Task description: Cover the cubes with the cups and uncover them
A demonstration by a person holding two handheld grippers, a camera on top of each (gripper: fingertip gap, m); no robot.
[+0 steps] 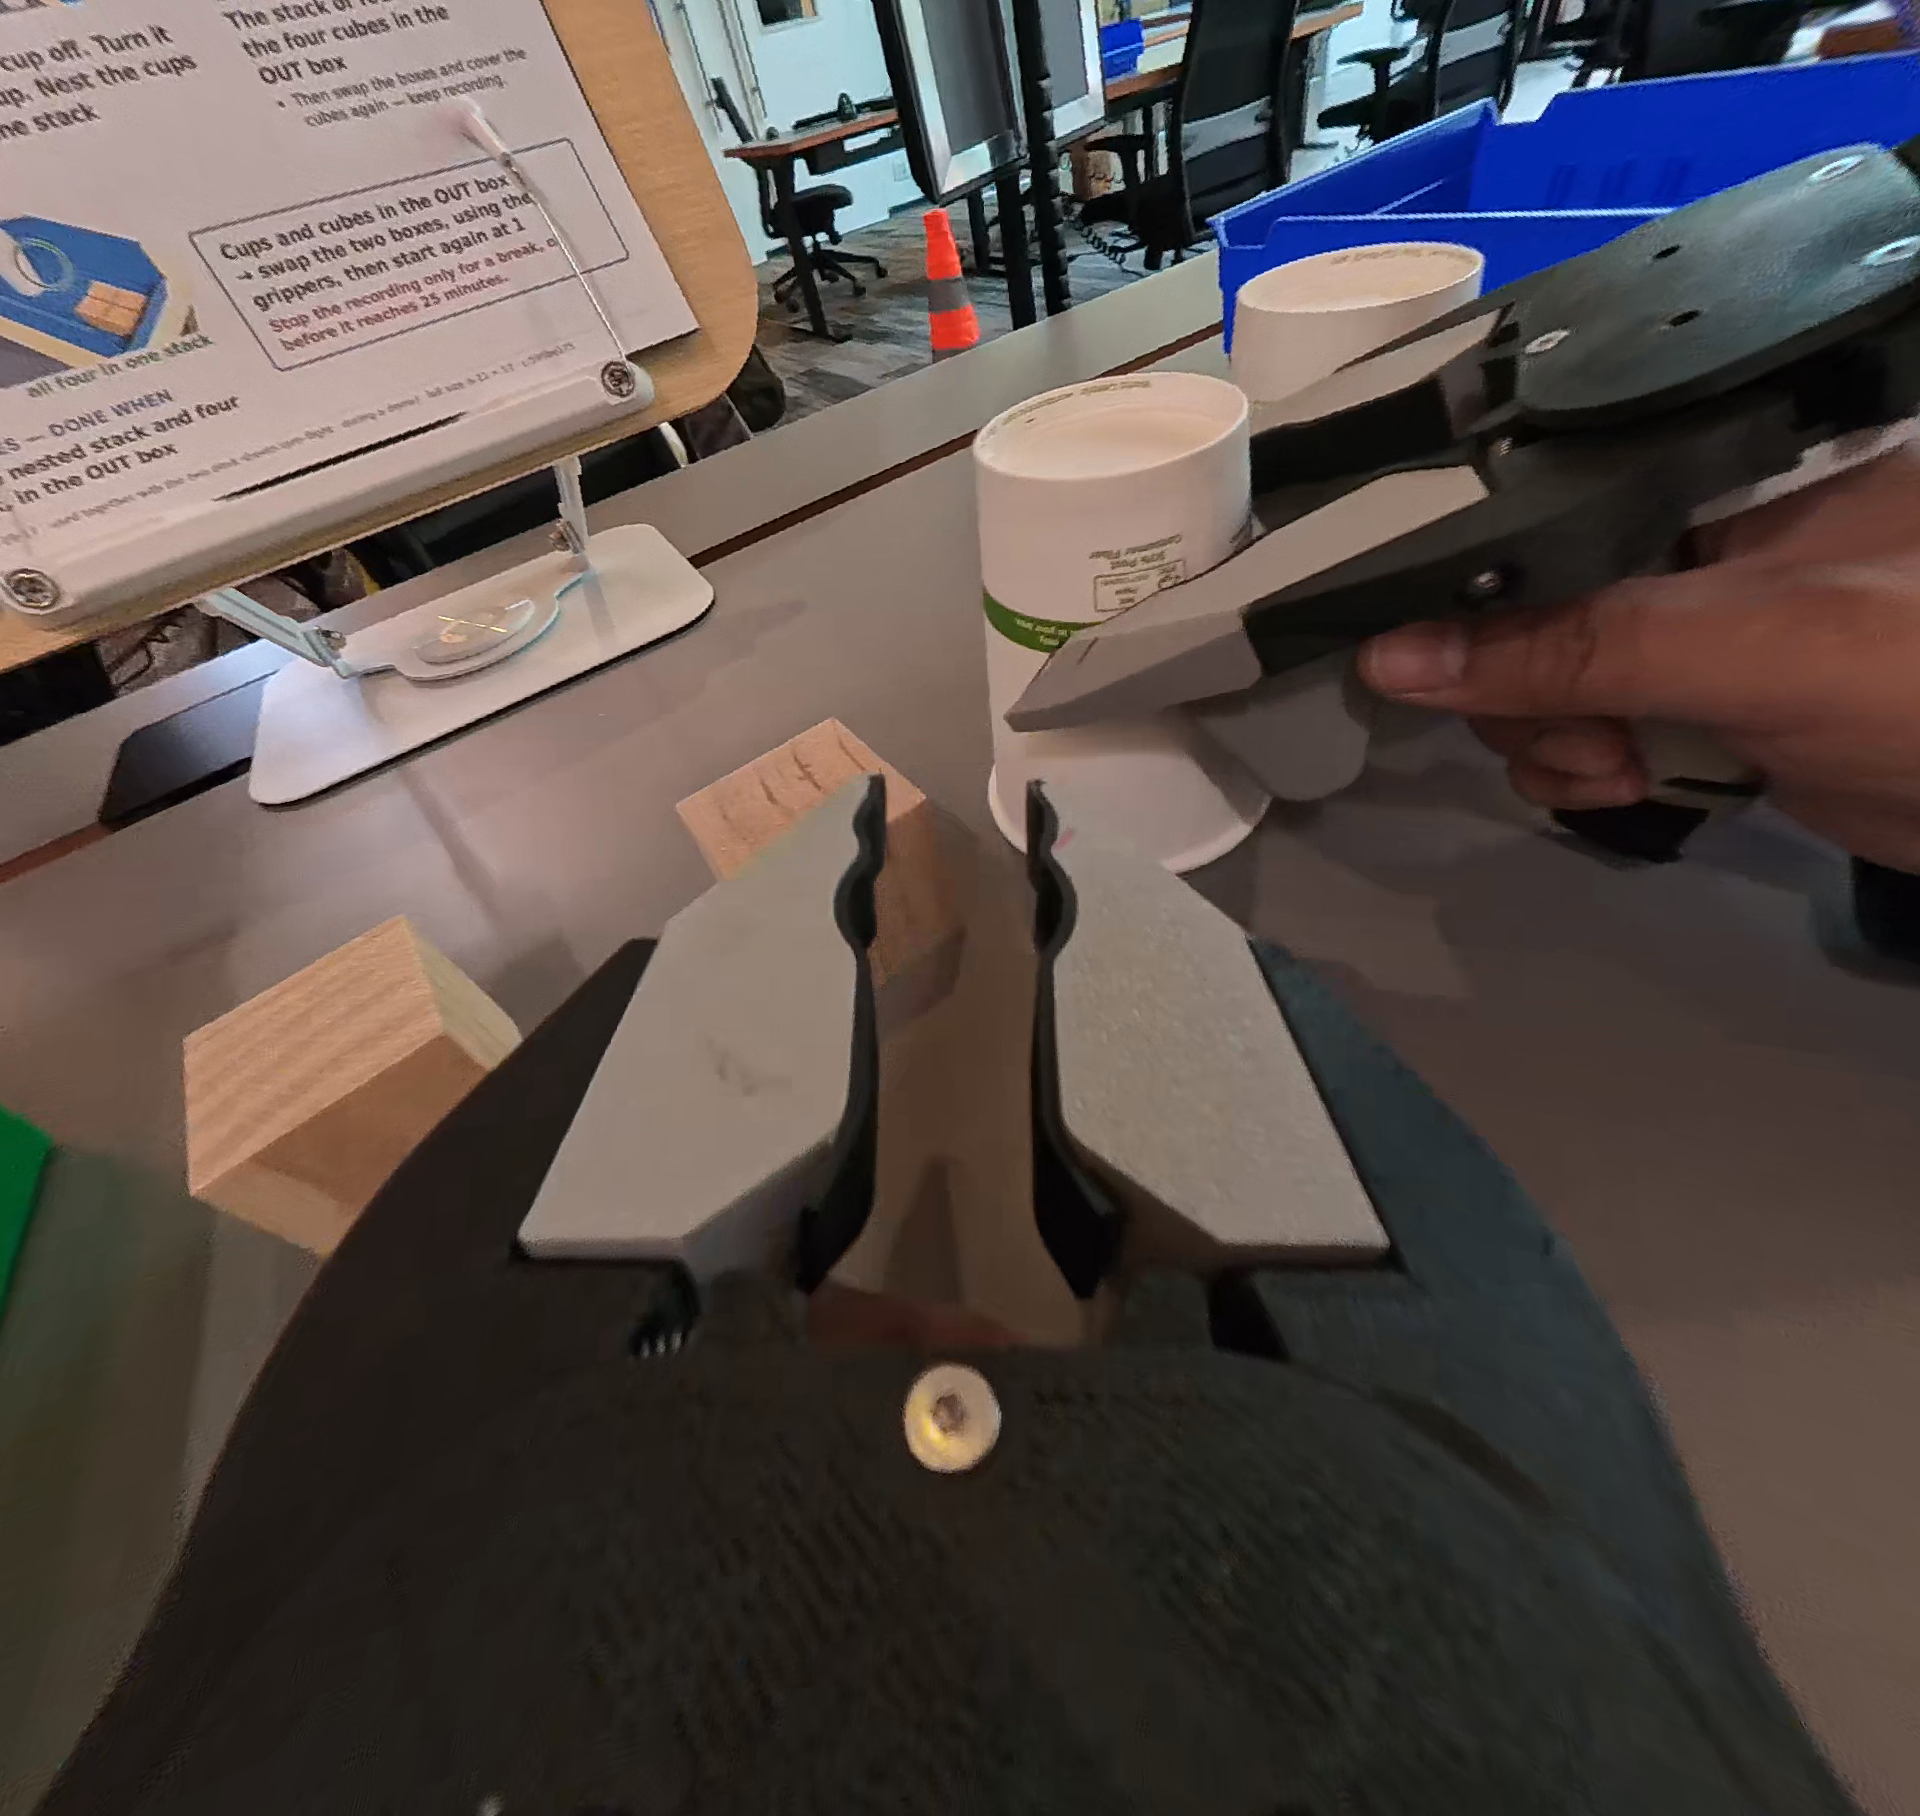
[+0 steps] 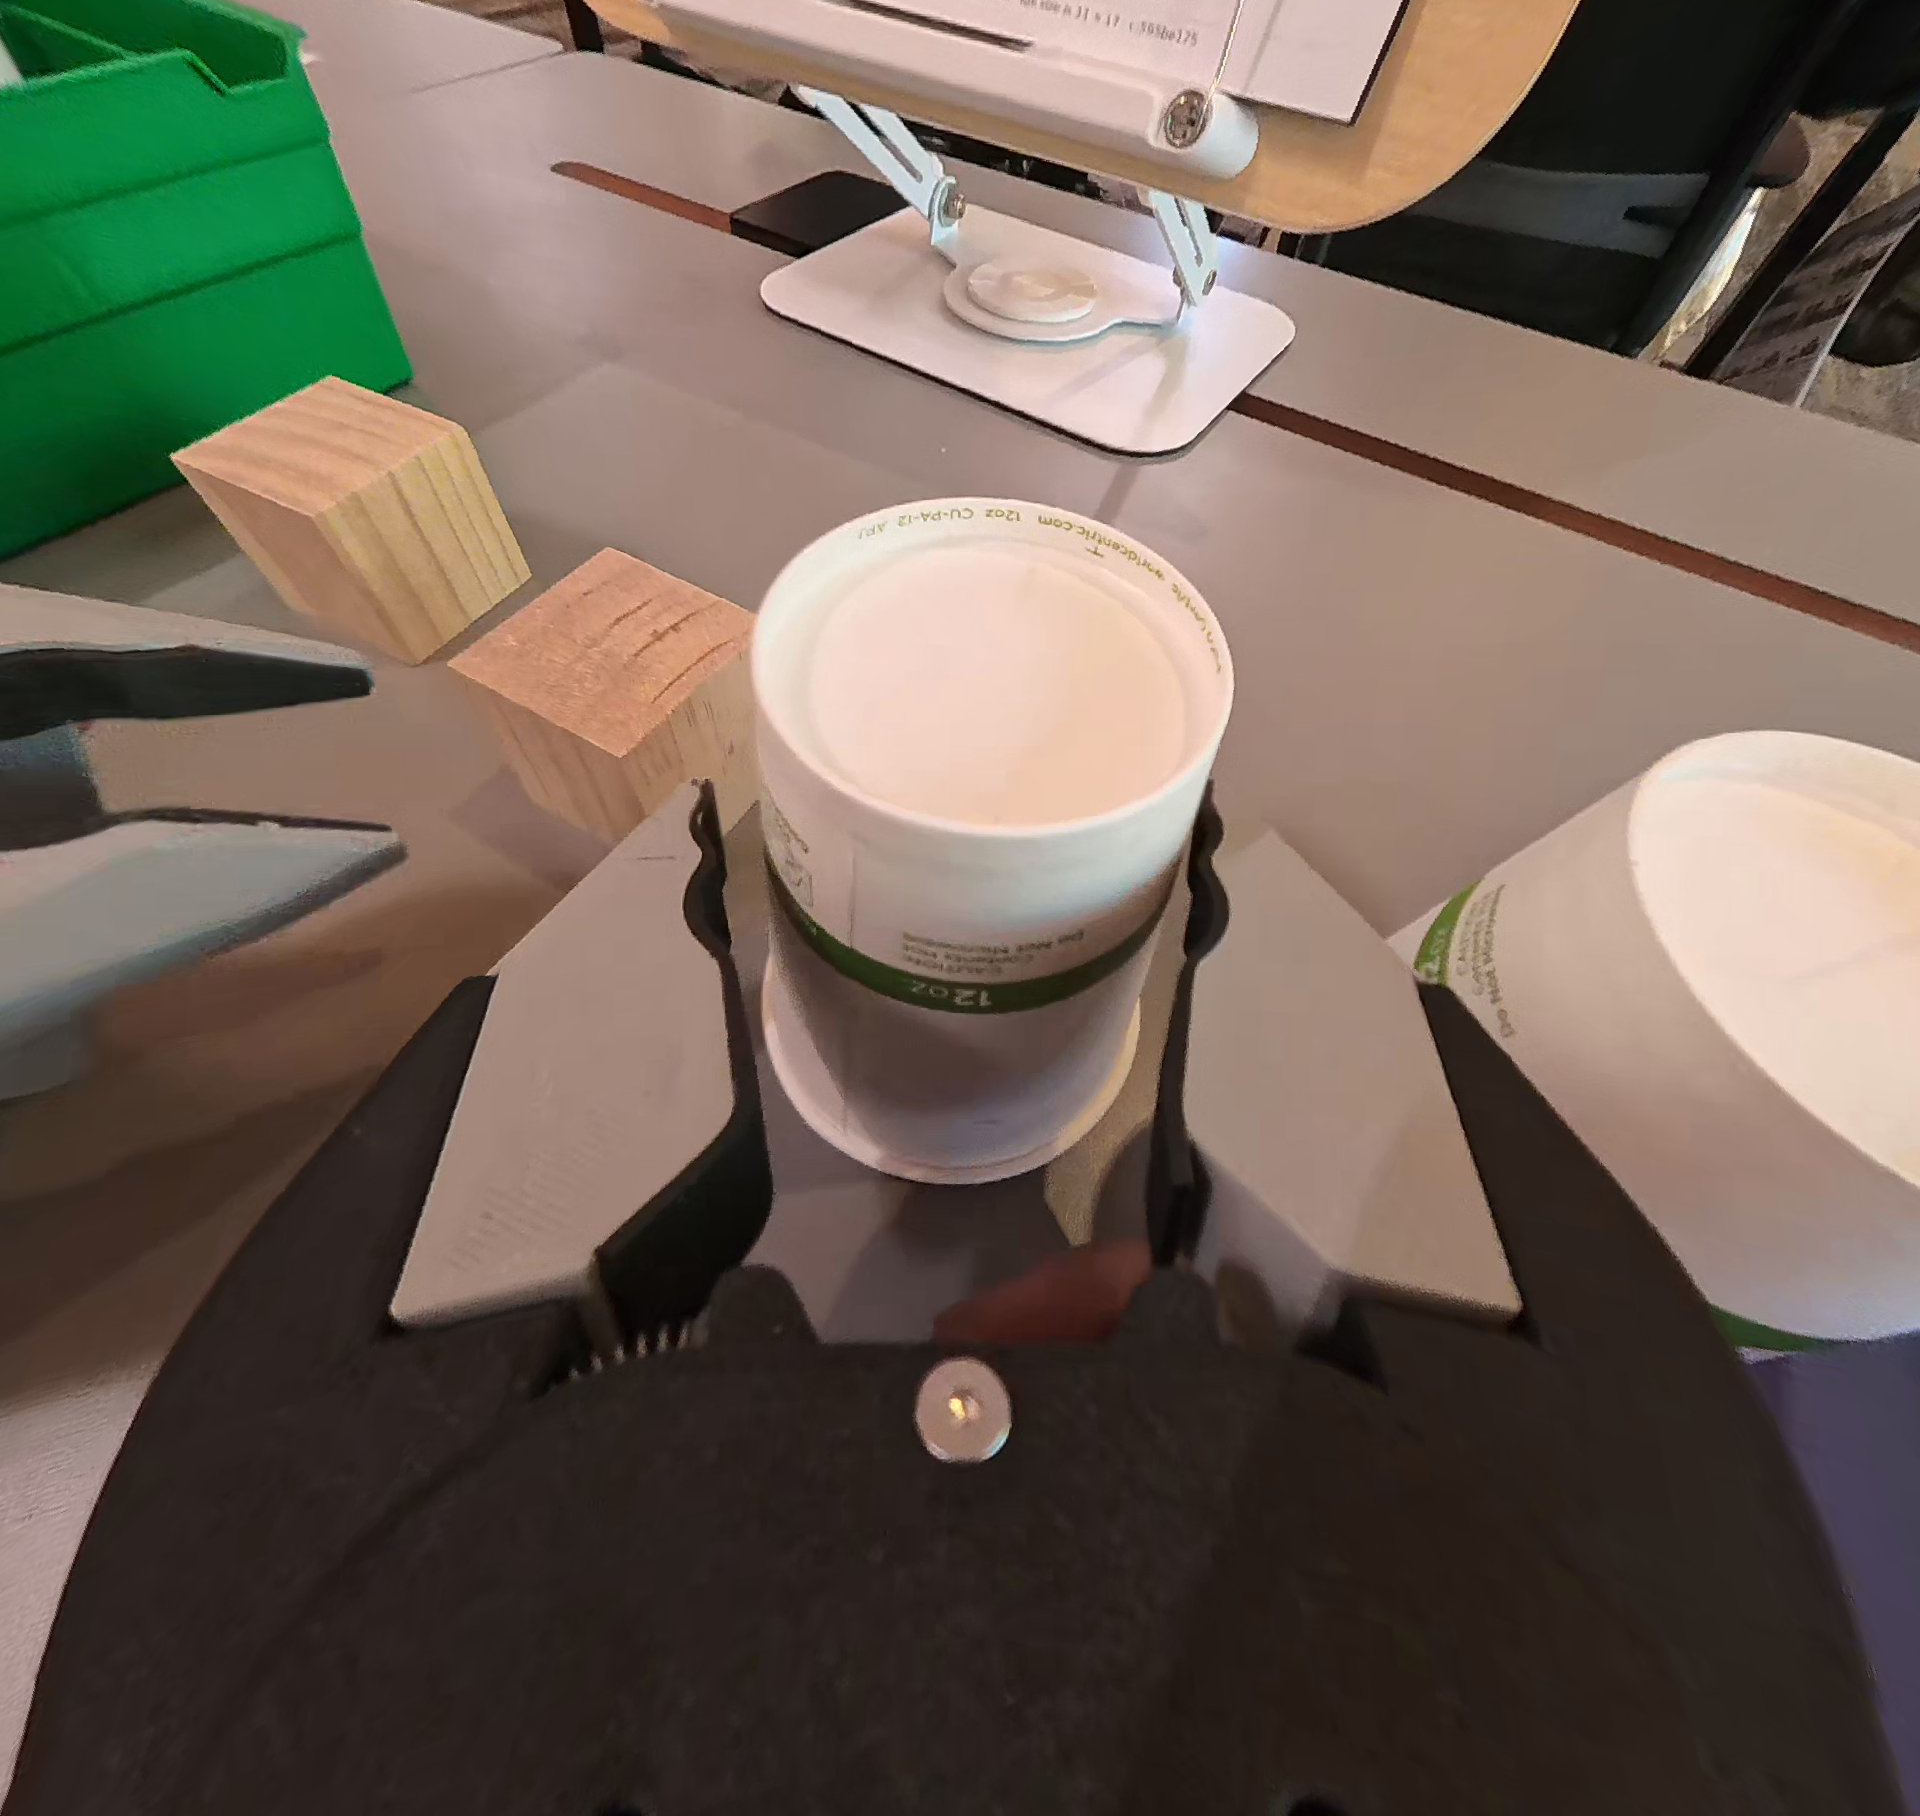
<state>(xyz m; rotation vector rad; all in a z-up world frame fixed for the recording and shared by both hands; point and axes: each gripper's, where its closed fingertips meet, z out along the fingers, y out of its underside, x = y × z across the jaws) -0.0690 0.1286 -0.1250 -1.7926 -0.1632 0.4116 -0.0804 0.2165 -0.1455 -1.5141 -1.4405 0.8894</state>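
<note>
Right wrist view | two paper cups (image 2: 992,831) inverted on desk (image 2: 1455,644) | two wooden cubes (image 2: 613,686) uncovered | right hand-held gripper (image 2: 951,867) spread around cup, not pinching | left hand-held gripper (image 1: 954,810) parted, empty

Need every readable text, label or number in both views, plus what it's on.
I don't quote the wording; this is where print sits.
Instruction sheet on the stand: black and red print, legible.
Middle upturned cup: green rim print, printed green band, upside down.
Second cup: printed green band, partly cut off.
Cubes, green bin, blue bin: none.
</note>
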